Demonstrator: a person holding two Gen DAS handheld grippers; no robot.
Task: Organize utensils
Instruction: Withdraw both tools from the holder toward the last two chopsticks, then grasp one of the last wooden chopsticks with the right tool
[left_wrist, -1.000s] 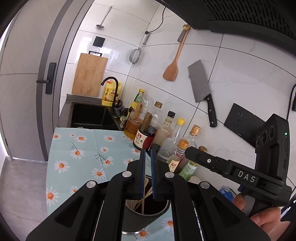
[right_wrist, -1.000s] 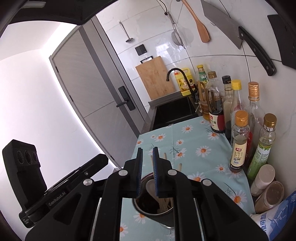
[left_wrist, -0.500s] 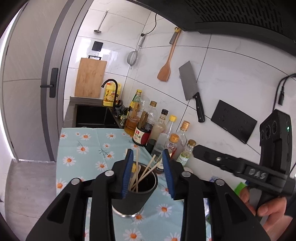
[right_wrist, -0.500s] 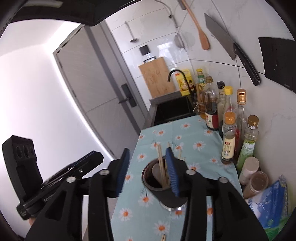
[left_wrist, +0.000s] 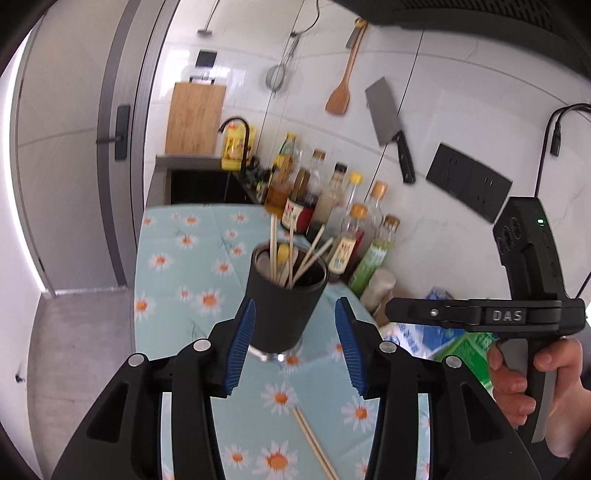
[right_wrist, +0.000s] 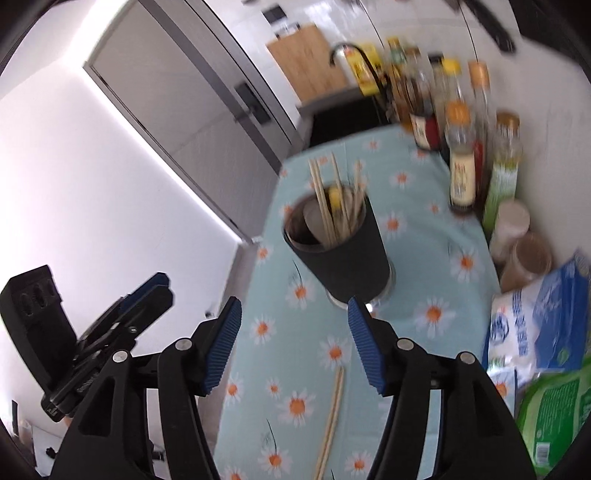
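Observation:
A black utensil holder (left_wrist: 286, 306) stands on the daisy-print cloth (left_wrist: 177, 266) with several chopsticks (left_wrist: 291, 251) and a pale spoon upright in it. My left gripper (left_wrist: 295, 332) hovers just short of it. Its jaws are opening, and the pads touch nothing. A loose pair of chopsticks (left_wrist: 314, 439) lies on the cloth below the gripper. In the right wrist view the holder (right_wrist: 343, 258) sits beyond my right gripper (right_wrist: 293, 332). Those jaws are opening too, empty, above the loose pair (right_wrist: 332, 413). Each view shows the other gripper off to the side (left_wrist: 395, 312) (right_wrist: 155, 291).
A row of sauce bottles (left_wrist: 347, 236) lines the tiled wall, with two jars (right_wrist: 524, 240) and plastic bags (right_wrist: 546, 332) nearer. A cleaver (left_wrist: 388, 125) and wooden spatula (left_wrist: 341, 92) hang above. A sink (left_wrist: 207, 186) lies beyond the cloth. The counter's left edge drops to the floor (left_wrist: 81, 350).
Both grippers have drawn back from over the holder and gone from shut to open. The loose chopstick pair on the cloth has come into view.

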